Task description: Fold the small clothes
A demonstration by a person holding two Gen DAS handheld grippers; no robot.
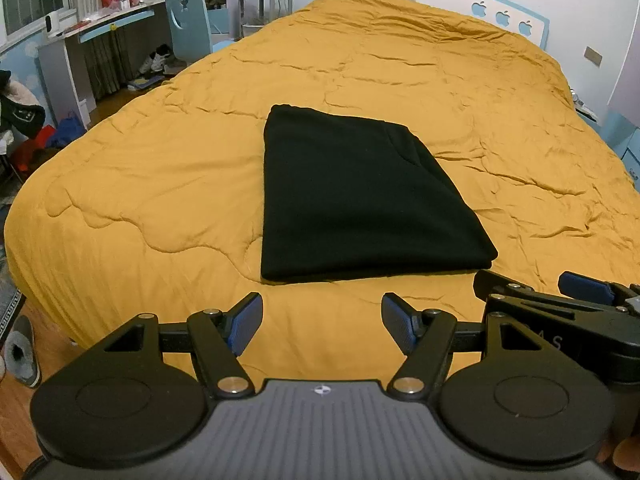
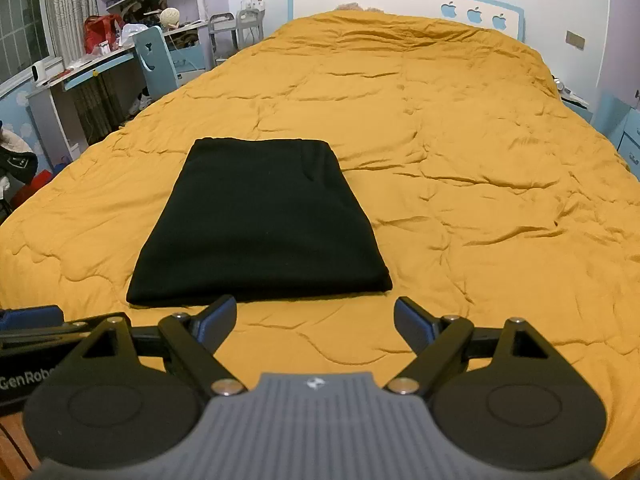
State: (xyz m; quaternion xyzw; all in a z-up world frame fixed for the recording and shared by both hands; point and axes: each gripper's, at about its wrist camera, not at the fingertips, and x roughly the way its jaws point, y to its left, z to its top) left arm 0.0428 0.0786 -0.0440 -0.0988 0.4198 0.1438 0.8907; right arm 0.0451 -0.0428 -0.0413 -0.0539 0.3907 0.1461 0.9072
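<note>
A black garment (image 1: 356,200) lies folded into a neat rectangle on the mustard-yellow quilt (image 1: 160,184), near the bed's front edge. My left gripper (image 1: 322,322) hovers just short of its near edge, open, with only quilt between its blue pads. In the right wrist view the same black garment (image 2: 260,224) sits ahead and to the left on the quilt (image 2: 460,184). My right gripper (image 2: 316,320) is open too, nothing between its fingers, close to the garment's near right corner. The right gripper's body (image 1: 560,312) shows at the lower right of the left wrist view.
A desk (image 1: 92,32) and a light-blue chair (image 1: 188,24) stand left of the bed. Clothes and bags are piled on the floor at the far left (image 1: 24,120). A slipper (image 1: 22,352) lies by the bed's front corner. The white and blue headboard (image 2: 400,0) closes the far end.
</note>
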